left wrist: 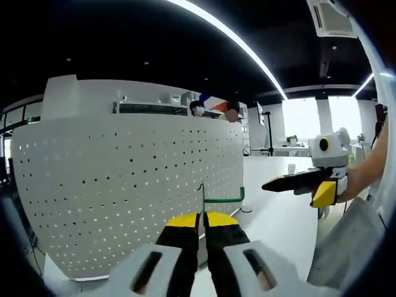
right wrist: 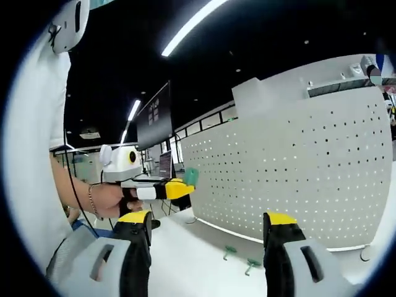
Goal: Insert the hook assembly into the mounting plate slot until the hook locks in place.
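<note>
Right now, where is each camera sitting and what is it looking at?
Left gripper view: rides on the left gripper, jaws shut on a green hook, facing the white pegboard; the right gripper enters from the right.
Right gripper view: rides on the right gripper, jaws open, facing the pegboard; a hand holds the left gripper.
Both share the pegboard.

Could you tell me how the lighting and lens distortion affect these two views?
Left gripper view: fisheye bows the pegboard outward; a ceiling light strip glares and the windows wash out. Right gripper view: the same pegboard bulges, a light strip streaks overhead, and the dark ceiling loses detail.
</note>
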`<state>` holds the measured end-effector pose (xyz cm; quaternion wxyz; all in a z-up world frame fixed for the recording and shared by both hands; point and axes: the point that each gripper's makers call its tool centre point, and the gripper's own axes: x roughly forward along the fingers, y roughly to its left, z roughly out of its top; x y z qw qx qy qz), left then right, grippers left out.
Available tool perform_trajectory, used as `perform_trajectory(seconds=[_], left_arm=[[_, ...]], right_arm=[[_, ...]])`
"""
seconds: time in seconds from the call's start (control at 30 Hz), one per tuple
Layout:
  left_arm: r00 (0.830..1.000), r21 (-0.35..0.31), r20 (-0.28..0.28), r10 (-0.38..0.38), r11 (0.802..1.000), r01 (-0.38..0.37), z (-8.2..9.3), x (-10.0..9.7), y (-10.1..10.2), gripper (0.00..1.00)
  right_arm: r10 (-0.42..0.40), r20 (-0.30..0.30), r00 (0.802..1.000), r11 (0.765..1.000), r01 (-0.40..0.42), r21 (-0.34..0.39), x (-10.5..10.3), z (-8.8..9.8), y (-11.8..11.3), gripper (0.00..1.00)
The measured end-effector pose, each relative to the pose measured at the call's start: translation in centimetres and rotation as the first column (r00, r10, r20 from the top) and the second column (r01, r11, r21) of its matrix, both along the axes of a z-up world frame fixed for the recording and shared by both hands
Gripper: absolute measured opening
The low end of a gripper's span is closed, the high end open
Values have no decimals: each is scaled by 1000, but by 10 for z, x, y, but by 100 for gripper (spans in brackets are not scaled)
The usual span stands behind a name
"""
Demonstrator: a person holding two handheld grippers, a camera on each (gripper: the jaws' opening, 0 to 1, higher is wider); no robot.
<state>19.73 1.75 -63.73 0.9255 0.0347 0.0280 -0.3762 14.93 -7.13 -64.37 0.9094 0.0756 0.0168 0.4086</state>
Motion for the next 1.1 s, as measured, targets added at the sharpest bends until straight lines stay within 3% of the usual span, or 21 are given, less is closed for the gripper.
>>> perform_trajectory(seconds=[1.1], left_arm=[[1000,-17,-7,-15,1000,15,2,-11,-15,3]], right_arm=[[80,36,996,995,-82,54,18,23,52,68]])
